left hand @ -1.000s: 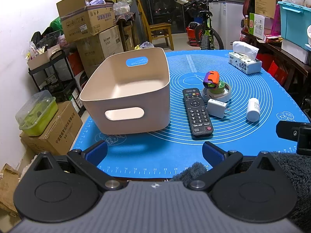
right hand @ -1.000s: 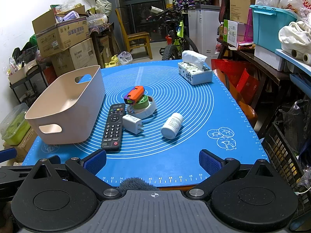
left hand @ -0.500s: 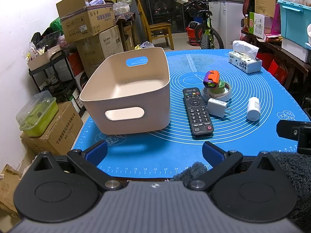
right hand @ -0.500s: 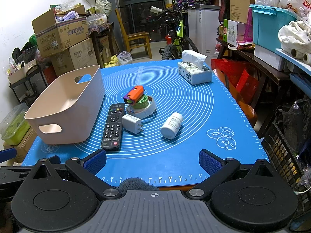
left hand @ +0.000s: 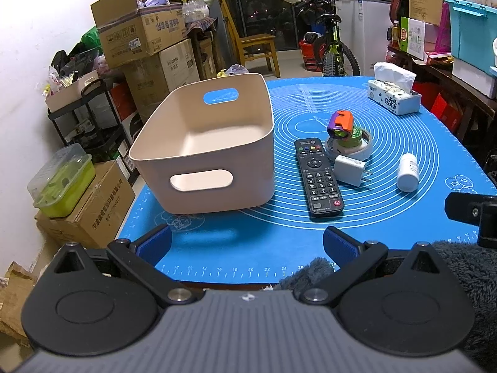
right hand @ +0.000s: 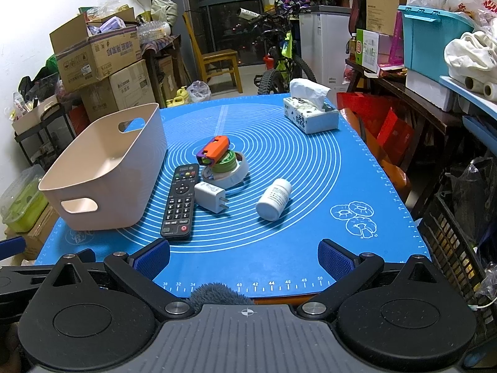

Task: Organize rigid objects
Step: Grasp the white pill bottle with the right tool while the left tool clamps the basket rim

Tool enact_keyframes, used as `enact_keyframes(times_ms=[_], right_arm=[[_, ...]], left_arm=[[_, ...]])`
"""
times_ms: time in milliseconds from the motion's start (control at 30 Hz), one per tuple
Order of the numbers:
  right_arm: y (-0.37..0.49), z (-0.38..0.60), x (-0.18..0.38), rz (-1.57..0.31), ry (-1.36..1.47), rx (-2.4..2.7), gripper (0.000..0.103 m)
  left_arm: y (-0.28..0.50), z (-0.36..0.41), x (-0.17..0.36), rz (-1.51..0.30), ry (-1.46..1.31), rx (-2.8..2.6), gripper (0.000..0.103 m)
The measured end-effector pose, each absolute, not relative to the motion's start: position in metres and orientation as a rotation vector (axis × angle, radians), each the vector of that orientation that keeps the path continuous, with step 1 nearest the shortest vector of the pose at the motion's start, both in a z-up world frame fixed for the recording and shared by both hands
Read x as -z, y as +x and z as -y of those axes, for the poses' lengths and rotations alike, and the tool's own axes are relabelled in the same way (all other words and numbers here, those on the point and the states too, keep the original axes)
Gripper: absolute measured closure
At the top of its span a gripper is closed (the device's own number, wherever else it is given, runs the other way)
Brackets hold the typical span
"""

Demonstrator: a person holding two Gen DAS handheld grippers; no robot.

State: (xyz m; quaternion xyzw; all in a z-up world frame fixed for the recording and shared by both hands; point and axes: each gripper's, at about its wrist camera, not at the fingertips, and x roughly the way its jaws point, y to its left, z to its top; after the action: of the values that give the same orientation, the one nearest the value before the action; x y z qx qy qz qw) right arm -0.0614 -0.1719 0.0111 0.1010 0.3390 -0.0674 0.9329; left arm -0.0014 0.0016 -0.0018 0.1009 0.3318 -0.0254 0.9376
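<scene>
An empty beige bin (left hand: 205, 143) (right hand: 105, 174) stands on the left of the blue mat (left hand: 310, 242) (right hand: 295, 161). Right of it lie a black remote (left hand: 318, 175) (right hand: 180, 200), a white charger plug (left hand: 351, 170) (right hand: 209, 197), and a white pill bottle (left hand: 408, 172) (right hand: 275, 198) on its side. An orange-and-purple toy (left hand: 341, 123) (right hand: 214, 149) rests on a green tape roll (left hand: 352, 135) (right hand: 225, 162) stacked on a white tape ring (left hand: 362, 152) (right hand: 230, 178). My left gripper (left hand: 247, 244) and right gripper (right hand: 243, 258) hover open at the mat's near edge, both empty.
A tissue box (left hand: 393, 98) (right hand: 312, 115) sits at the mat's far right. Cardboard boxes (left hand: 139, 34) and a shelf crowd the left; a bicycle (right hand: 279, 62) and chair (left hand: 251, 46) stand behind the table. A dark crate (right hand: 459, 248) is at the right.
</scene>
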Motion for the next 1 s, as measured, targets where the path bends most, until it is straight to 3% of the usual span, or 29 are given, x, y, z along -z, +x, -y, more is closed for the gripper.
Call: enact_keyframes(times_ms=[467,1000], right_arm=[[-0.048,0.187,-0.023,-0.727,0.239,0.110,0.002],[0.030,0.219,-0.047,-0.668,0.262,0.170,0.002]], left_arm=[[0.028,-0.025,-0.027,-0.746,0.155,0.037,0.001],[0.130,-0.085,-0.046,-0.762,0.136,-0.029,0.001]])
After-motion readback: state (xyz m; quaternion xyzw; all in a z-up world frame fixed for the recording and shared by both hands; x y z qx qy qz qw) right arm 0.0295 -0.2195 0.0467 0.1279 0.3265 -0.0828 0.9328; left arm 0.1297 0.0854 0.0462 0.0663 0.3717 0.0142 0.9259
